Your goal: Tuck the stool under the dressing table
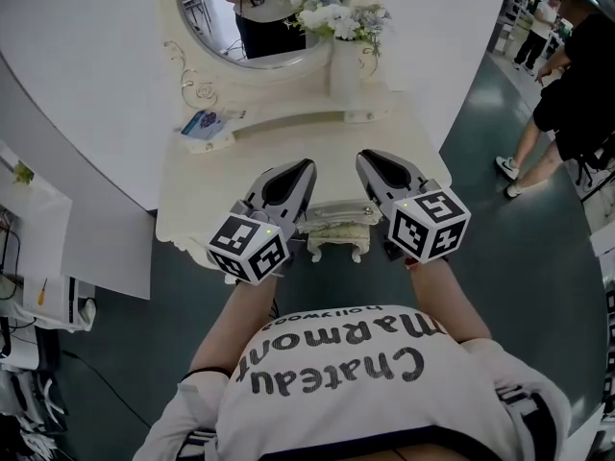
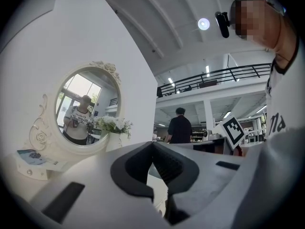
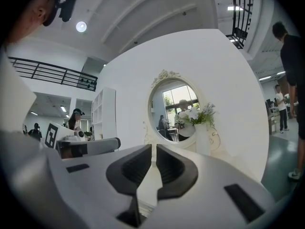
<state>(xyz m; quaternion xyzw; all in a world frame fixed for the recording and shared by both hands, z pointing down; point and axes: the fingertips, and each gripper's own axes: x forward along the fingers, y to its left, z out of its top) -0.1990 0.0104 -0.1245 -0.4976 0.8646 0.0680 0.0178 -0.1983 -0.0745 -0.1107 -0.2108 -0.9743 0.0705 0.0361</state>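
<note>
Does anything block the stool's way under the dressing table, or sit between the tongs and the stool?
Nothing visible does. The cream carved stool sits partly beneath the front edge of the cream dressing table, between the shut, empty left tongs and right tongs. The space under the tabletop is hidden.

Cream dressing table & stool (white flowers); dk teal floor.

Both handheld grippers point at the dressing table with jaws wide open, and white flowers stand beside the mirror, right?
Not wide open: the left gripper and the right gripper have their jaws shut, with nothing between them, as each gripper view shows. The rest stands.
</note>
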